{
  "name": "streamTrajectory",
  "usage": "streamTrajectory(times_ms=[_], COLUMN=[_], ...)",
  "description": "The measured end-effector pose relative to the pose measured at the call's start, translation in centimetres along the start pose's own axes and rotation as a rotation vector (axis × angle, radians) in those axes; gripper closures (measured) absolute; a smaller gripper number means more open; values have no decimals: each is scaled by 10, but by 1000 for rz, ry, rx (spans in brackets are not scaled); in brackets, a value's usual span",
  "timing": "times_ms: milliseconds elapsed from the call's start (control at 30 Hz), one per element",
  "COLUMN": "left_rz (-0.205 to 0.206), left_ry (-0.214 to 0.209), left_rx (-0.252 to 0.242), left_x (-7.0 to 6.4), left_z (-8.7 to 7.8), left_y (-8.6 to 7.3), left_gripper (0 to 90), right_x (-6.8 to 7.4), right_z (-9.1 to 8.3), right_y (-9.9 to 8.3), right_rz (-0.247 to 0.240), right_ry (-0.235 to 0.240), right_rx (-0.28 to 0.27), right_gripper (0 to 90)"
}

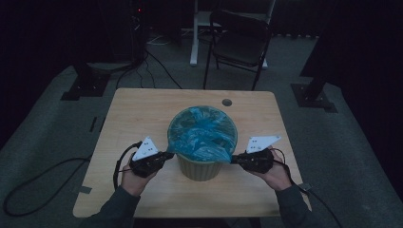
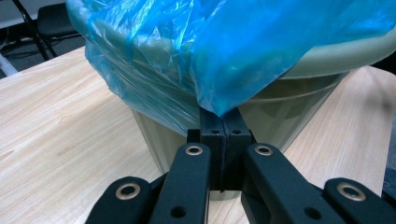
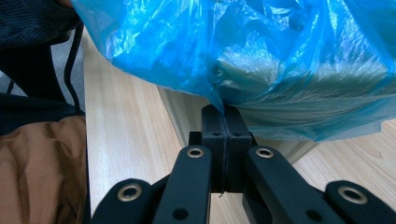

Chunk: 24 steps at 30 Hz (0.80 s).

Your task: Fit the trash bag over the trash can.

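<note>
Pinching one blue bin liner [image 1: 203, 135] at nine and three o'clock, the left gripper [image 1: 167, 155] and right gripper [image 1: 236, 158] clamp shut on its overhang around one wastebasket [image 1: 199, 170] mid-table [image 1: 133, 114], bare wood beyond, one chair [image 1: 240, 40] at twelve.

**No readable writing in any view**

No text, label, brand, number or sign is showing legibly anywhere. The crinkled blue plastic bag [image 1: 203, 133] and the pale green round plastic bin [image 1: 199, 168] are carrying no print. The light wooden table [image 1: 142, 109] is bearing no markings, and the black jaws in both gripper views are showing only plain brass-coloured rivets.
</note>
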<state>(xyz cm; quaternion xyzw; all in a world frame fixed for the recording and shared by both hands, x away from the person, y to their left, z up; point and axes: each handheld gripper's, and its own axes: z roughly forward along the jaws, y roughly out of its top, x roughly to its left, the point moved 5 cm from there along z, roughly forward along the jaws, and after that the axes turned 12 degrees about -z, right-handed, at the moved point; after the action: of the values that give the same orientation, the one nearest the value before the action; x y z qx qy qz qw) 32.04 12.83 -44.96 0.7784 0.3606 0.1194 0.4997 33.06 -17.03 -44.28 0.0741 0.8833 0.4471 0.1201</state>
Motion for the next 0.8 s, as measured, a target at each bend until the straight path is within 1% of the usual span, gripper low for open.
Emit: streamTrajectory(times_ms=[100,233,267,333,533,633,667,700,767,800], left_rz=[-1,11,10,3,-8,-10,-4,-7,-6,-1], left_ry=[-7,-7,-3,3,12,12,11,6,6,9], left_rx=[1,12,24,35,61,61,60,54,42,32], left_x=[0,0,3,5,11,10,9,8,7,7], left_z=[-1,0,3,6,11,11,10,9,4,0], left_y=[-1,-3,-6,-9,-14,-15,-15,-14,-13,-13], left_gripper=[900,900,900,900,900,900,899,878,785,751], right_x=[0,0,-1,-2,-4,-4,-3,-3,-3,-3], right_z=[0,0,5,7,8,8,8,8,5,2], right_y=[0,-1,-6,-9,-12,-12,-12,-12,-10,-9], right_rz=[0,-7,-17,-10,-2,0,-1,-2,0,1], right_ry=[2,-6,-25,-27,-26,-25,-25,-29,-52,-59], right_rx=[1,13,59,69,86,89,89,89,86,79], right_gripper=[900,900,900,900,900,900,893,848,750,718])
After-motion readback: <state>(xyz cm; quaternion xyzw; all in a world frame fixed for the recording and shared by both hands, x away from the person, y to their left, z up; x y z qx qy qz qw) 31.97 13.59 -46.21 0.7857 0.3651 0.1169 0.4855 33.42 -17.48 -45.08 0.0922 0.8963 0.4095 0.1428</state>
